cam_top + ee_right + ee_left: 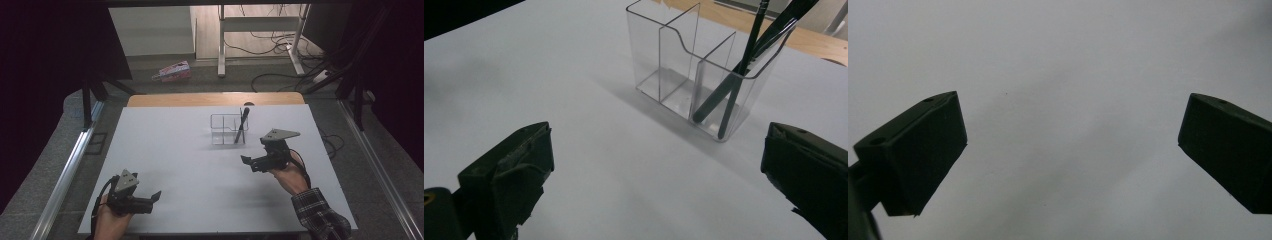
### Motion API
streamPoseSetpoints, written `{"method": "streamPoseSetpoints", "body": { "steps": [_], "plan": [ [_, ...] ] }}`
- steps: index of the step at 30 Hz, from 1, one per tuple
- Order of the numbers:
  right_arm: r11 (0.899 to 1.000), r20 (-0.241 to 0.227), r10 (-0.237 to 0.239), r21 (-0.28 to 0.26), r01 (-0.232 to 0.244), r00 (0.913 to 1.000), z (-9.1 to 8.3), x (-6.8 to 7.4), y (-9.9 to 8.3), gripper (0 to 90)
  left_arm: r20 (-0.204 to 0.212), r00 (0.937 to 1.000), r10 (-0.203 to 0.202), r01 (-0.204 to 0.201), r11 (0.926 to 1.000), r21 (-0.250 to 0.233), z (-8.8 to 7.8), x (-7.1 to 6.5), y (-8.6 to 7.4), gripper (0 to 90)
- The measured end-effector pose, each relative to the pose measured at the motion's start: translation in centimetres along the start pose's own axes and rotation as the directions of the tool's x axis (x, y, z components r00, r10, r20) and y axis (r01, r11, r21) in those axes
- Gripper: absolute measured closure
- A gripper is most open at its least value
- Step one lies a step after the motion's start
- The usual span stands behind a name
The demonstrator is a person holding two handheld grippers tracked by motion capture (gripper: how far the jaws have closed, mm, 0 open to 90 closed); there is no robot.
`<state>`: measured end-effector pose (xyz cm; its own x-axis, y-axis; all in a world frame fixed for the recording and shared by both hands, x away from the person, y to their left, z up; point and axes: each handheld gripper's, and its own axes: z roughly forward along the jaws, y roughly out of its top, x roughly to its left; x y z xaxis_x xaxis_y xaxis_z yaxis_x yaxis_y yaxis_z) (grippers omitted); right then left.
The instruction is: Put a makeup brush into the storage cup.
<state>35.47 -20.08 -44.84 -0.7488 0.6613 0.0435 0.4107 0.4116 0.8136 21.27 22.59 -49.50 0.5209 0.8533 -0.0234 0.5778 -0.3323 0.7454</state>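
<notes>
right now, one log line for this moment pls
left gripper: open, empty | right gripper: open, empty | clear plastic three-compartment holder: two dark pens in end compartment

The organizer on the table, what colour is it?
Clear and colourless, the organizer shows best in the right gripper view.

No legible txt; print on pink box [172, 71] on floor too small.
</notes>
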Motion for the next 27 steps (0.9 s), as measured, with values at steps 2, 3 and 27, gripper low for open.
{"method": "streamPoseSetpoints", "body": {
  "steps": [2,3,27],
  "plan": [
    [1.000,-0.002,-0.001,0.001,0.001,1.0000,-0.1,0.2,-0.2,0.2,-0.001,1.0000,-0.002,0.002,1.0000,0.000,0.0,0.0,0.0,0.0],
    [1.000,-0.002,0.001,0.004,-0.001,1.0000,-0.2,0.3,-0.2,0.2,0.000,1.0000,-0.002,0.002,1.0000,-0.002,0.0,0.0,0.0,0.0],
    [1.000,-0.014,-0.008,0.002,0.008,0.9999,-1.9,1.5,-1.4,0.2,0.011,0.9998,-0.019,0.019,0.9997,-0.013,0.0,0.1,0.0,0.2]
  ]
}}
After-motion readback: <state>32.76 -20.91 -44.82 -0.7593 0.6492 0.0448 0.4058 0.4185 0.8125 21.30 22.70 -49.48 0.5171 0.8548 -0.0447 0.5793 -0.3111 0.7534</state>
